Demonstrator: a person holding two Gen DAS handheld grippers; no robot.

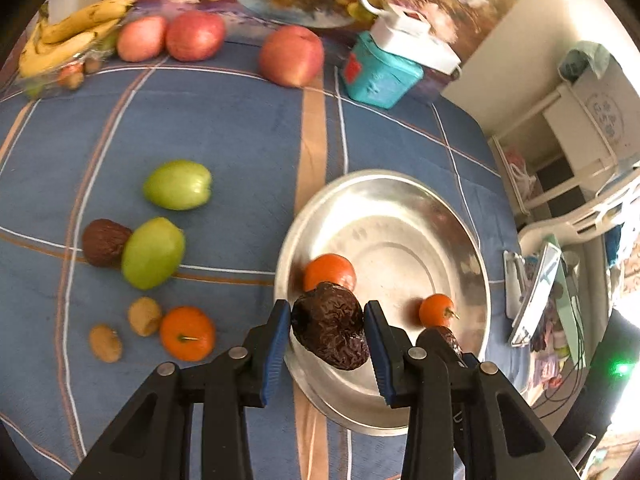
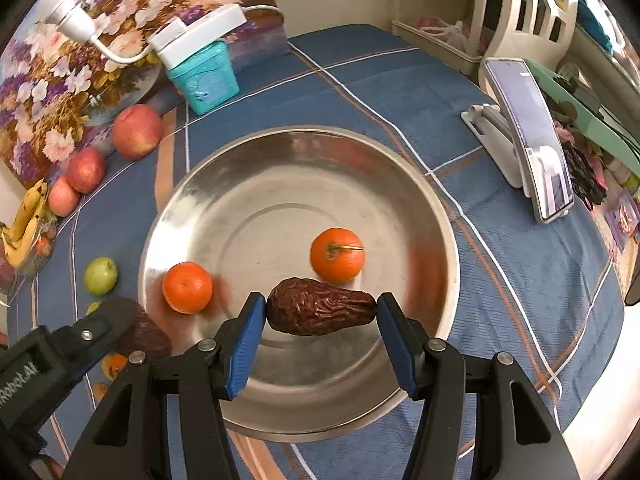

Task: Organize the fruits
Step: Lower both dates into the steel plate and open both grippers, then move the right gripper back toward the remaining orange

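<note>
A steel bowl (image 1: 400,208) (image 2: 280,160) sits on the blue checked cloth and holds two oranges (image 2: 187,287) (image 2: 338,255). My left gripper (image 1: 327,330) is shut on a wrinkled dark brown fruit (image 1: 332,326) above the bowl's near rim. My right gripper (image 2: 321,312) is shut on a second wrinkled brown fruit (image 2: 320,312) held lengthwise over the bowl. The left gripper also shows at the lower left of the right wrist view (image 2: 80,340). On the cloth left of the bowl lie two green fruits (image 1: 178,185) (image 1: 153,253), another brown fruit (image 1: 105,242), an orange (image 1: 187,334) and two small tan fruits (image 1: 145,316).
Three red apples (image 1: 291,56) (image 1: 195,35) (image 1: 141,38) and a banana bunch (image 1: 68,38) lie at the far edge by a floral panel. A teal box (image 1: 378,74) with a white device stands behind the bowl. A phone on a stand (image 2: 532,140) is at the right.
</note>
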